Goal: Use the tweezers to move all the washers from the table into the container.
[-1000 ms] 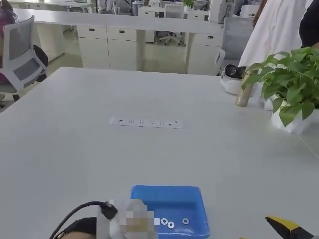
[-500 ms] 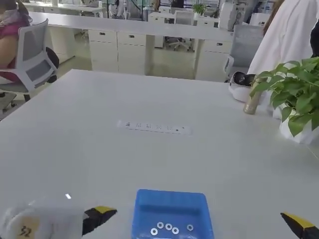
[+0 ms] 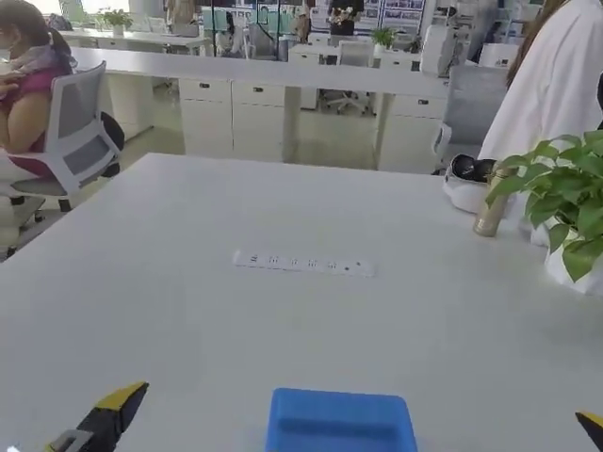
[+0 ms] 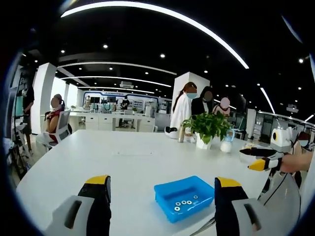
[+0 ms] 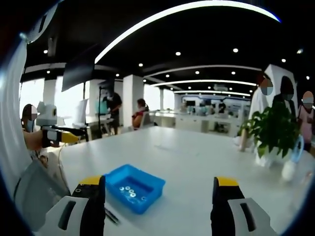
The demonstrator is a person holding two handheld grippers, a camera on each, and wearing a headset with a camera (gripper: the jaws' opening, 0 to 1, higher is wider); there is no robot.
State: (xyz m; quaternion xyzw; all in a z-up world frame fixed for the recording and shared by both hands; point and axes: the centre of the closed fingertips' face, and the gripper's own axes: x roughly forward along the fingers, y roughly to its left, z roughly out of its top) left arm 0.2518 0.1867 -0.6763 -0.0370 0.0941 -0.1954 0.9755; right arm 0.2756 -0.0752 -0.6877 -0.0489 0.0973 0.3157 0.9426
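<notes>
Several washers (image 4: 184, 202) lay bunched together inside the blue container (image 4: 199, 211), which sat on the white surface (image 3: 283, 320) (the container's far wall showed at the bottom of the head view). The left gripper (image 4: 163, 181) and the right gripper (image 5: 158, 181) both had their jaws spread wide, holding nothing, and hung above the surface to either side of the container. Slim tweezers (image 5: 112, 216) lay on the surface just beside the container, apart from both grippers.
</notes>
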